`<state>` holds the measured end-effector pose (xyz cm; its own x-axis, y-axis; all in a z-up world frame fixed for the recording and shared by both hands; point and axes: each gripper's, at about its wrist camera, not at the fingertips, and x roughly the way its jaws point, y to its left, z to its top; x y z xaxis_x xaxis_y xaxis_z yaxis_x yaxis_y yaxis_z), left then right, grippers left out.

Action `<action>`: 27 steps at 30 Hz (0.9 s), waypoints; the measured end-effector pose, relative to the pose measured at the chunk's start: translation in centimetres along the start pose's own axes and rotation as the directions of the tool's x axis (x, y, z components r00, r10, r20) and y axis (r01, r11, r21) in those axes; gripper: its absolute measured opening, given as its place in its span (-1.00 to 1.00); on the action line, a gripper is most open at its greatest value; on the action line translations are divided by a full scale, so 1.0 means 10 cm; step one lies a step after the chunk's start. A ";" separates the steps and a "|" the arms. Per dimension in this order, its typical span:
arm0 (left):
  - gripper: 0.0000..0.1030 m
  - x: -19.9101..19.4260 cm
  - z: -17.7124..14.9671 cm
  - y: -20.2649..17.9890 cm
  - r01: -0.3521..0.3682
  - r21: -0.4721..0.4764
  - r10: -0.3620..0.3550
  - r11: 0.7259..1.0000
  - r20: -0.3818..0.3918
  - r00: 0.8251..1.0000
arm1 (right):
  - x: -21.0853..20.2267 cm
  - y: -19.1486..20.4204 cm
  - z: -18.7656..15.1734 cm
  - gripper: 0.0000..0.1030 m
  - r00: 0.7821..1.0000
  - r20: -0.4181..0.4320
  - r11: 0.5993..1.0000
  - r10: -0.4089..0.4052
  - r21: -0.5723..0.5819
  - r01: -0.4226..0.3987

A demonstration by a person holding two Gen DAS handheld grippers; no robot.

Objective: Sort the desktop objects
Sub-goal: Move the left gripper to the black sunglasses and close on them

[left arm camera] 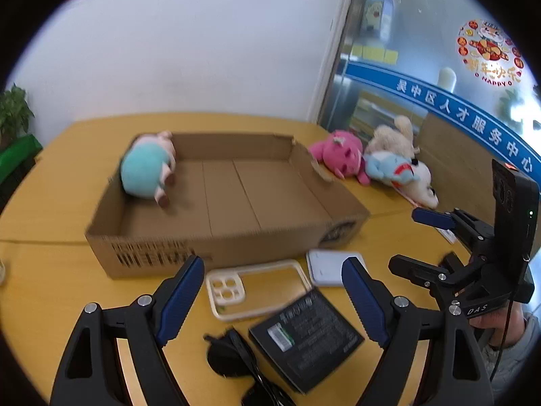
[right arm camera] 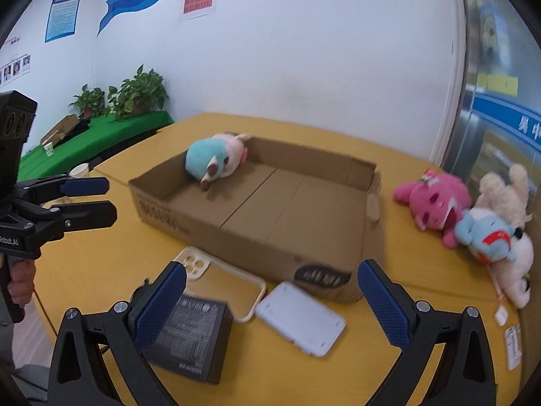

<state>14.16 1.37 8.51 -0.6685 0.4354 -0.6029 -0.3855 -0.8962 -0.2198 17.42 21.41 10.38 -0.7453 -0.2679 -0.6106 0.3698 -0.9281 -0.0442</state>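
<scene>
My left gripper (left arm camera: pixel 274 262) stands open over a clear phone case (left arm camera: pixel 260 287), a black box (left arm camera: pixel 307 335) and dark sunglasses (left arm camera: pixel 230 358); nothing is between its fingers. My right gripper (right arm camera: pixel 272 266) is open too, hovering above a white flat device (right arm camera: pixel 301 318), with the black box (right arm camera: pixel 192 335) under its left finger. Behind these items sits a shallow cardboard box (left arm camera: pixel 253 243) holding a teal-and-pink pig plush (left arm camera: pixel 148 169). Each gripper shows in the other's view: the right gripper (left arm camera: pixel 404 237) at the right and the left gripper (right arm camera: pixel 111 199) at the left, both empty.
A pink plush (right arm camera: pixel 436 203), a blue plush (right arm camera: pixel 483 237) and a cream plush (right arm camera: pixel 503 193) lie piled at the yellow table's (right arm camera: pixel 389 355) right side against a glass wall. A paper cup (right arm camera: pixel 79 170) and a green-covered side table with plants (right arm camera: pixel 101 135) stand at the far left.
</scene>
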 end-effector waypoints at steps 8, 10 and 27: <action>0.63 0.30 -0.43 0.07 0.069 -0.044 -0.075 0.997 -0.156 0.985 | 0.26 0.12 -0.77 1.00 0.966 -0.167 0.979 0.199 0.074 -0.189; 0.61 0.35 -0.51 0.16 0.072 -0.080 -0.086 0.994 -0.183 0.979 | 0.31 0.23 -0.91 1.00 0.946 -0.202 0.967 0.252 0.098 -0.236; -0.26 0.70 -1.05 0.64 0.160 -0.354 -0.271 0.921 -0.292 0.917 | 0.64 1.28 -1.24 0.44 0.794 -0.230 0.823 0.563 0.251 -0.510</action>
<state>13.73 -2.21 -5.20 -0.3233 0.6175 -0.7171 -0.2368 -0.7865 -0.5704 24.22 10.96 -3.90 -0.2561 -0.6754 -0.6916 0.5451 -0.6917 0.4736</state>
